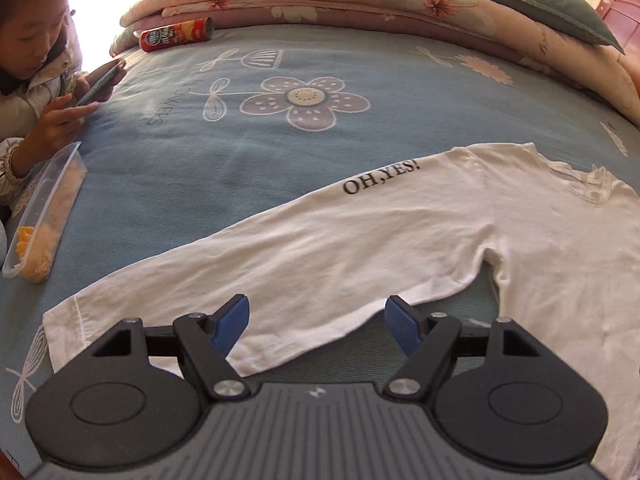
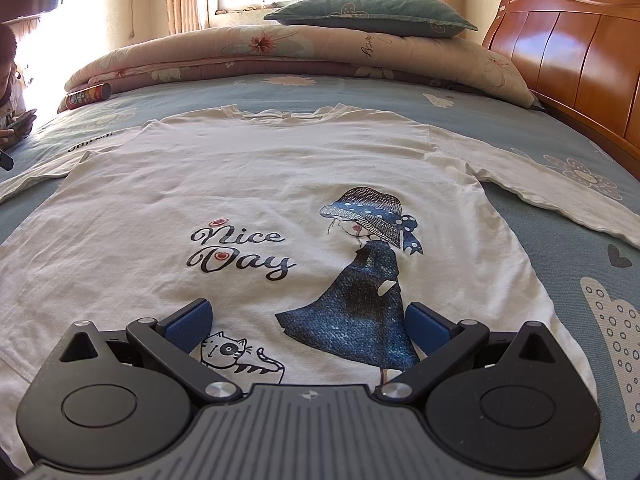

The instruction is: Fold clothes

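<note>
A white long-sleeved shirt [image 2: 280,184] lies flat, front up, on the blue bed, printed "Nice Day" with a girl in a blue dress. Its left sleeve [image 1: 304,248], marked "OH,YES!", stretches out to the left. My left gripper [image 1: 318,326] is open and empty just above the lower edge of that sleeve, near the armpit. My right gripper [image 2: 308,326] is open and empty over the shirt's lower front, near the hem, above the cat print. The right sleeve [image 2: 560,192] lies spread to the right.
A child with a phone [image 1: 36,80] sits at the bed's left edge. A clear snack tray [image 1: 44,216] and a red chip can [image 1: 176,35] lie on the blue sheet [image 1: 224,152]. A folded quilt [image 2: 280,56] with a green pillow [image 2: 372,16] lies at the far side. A wooden headboard [image 2: 580,60] stands at right.
</note>
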`<action>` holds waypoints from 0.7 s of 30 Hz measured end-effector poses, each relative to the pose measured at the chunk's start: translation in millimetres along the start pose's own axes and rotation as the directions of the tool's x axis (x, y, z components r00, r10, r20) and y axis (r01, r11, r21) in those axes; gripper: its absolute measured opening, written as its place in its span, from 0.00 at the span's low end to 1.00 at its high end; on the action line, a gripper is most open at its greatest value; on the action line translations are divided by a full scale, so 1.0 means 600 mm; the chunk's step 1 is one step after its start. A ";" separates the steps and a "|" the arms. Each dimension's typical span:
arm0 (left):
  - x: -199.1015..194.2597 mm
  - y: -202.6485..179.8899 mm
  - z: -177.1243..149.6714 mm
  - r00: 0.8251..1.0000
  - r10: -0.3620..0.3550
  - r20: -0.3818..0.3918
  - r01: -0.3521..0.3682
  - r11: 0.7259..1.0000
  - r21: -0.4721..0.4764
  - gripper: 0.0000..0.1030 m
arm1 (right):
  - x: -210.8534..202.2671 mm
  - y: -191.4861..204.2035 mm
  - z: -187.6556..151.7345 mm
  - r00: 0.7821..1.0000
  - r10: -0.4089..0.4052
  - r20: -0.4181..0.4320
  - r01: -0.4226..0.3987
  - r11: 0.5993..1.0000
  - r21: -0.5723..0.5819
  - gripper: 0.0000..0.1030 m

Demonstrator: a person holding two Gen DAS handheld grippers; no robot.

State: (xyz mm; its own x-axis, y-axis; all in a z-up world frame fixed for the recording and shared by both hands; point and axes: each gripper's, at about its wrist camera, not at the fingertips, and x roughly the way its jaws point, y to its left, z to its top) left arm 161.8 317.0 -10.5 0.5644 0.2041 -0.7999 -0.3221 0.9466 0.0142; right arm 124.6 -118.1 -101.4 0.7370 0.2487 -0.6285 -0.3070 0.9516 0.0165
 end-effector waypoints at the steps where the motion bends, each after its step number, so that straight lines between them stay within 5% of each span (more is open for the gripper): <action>1: -0.012 -0.025 0.002 1.000 -0.025 0.006 0.025 0.999 0.033 0.74 | -0.001 -0.001 0.002 1.000 0.002 -0.008 -0.002 1.000 0.000 1.00; 5: -0.075 -0.131 -0.004 0.990 -0.132 0.045 0.124 0.980 0.154 0.79 | -0.013 -0.008 0.012 0.997 0.042 -0.061 -0.042 0.999 0.000 1.00; 11: -0.124 -0.265 -0.073 0.964 -0.261 0.058 0.233 0.925 0.301 0.87 | -0.056 -0.036 0.024 0.999 0.010 0.032 -0.009 1.000 -0.002 1.00; 17: -0.073 -0.382 -0.187 0.977 -0.207 -0.046 0.207 0.883 0.420 0.86 | -0.037 -0.070 0.000 0.998 -0.006 -0.069 0.007 1.000 0.024 1.00; 21: -0.066 -0.405 -0.239 0.983 -0.178 -0.044 0.180 0.888 0.423 0.87 | -0.046 -0.074 -0.023 0.996 -0.006 -0.091 0.006 1.000 -0.007 1.00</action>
State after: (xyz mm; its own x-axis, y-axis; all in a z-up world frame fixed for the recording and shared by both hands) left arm 108.5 43.2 -68.4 0.5784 0.0207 -0.8155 0.1375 0.9829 0.1225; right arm 109.3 -169.7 -95.5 0.6812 0.2251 -0.6966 -0.3070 0.9517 0.0074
